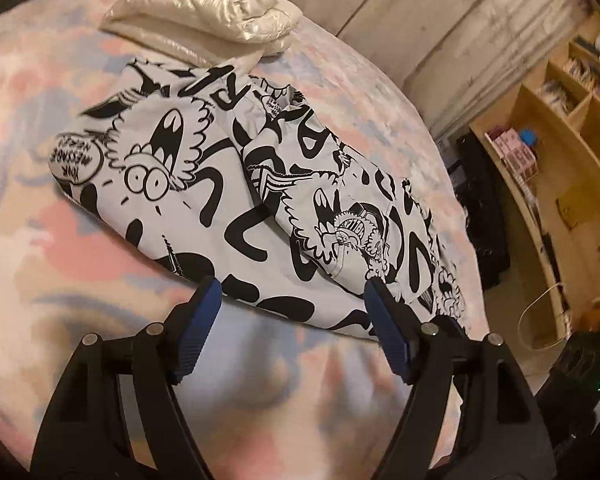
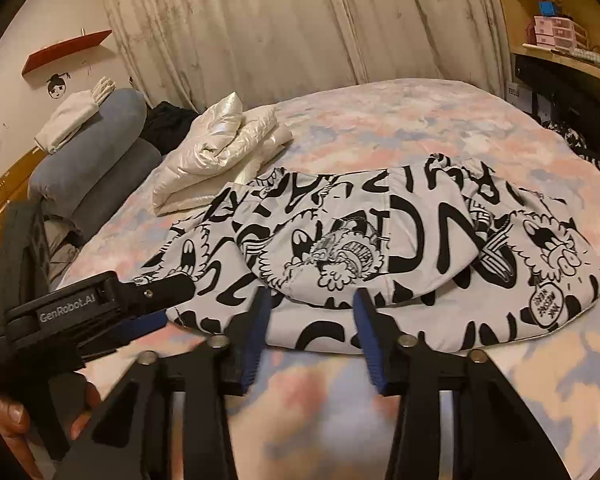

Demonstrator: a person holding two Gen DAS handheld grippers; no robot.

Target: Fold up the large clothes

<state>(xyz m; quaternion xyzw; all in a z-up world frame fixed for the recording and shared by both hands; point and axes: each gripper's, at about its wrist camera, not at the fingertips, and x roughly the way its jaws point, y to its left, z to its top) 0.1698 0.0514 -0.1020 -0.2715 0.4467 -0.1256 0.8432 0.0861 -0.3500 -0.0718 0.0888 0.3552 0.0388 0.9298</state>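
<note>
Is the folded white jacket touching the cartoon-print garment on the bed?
Touching. In the left wrist view the white jacket has its lower edge against the print garment's top edge, with no bedspread between them.

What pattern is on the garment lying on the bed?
Black cartoon doodles on white garment; clearest in right wrist view.

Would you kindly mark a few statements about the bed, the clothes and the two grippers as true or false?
1. The printed garment lies on the bed. True.
2. The right gripper clamps the garment. False: its jaws stand apart, with nothing between them.
3. A white padded jacket lies folded beyond the printed garment. True.
4. The left gripper holds a pillow. False: it is open and holds nothing.
5. The bed cover is plain black. False: it is pastel pink and blue.
</note>
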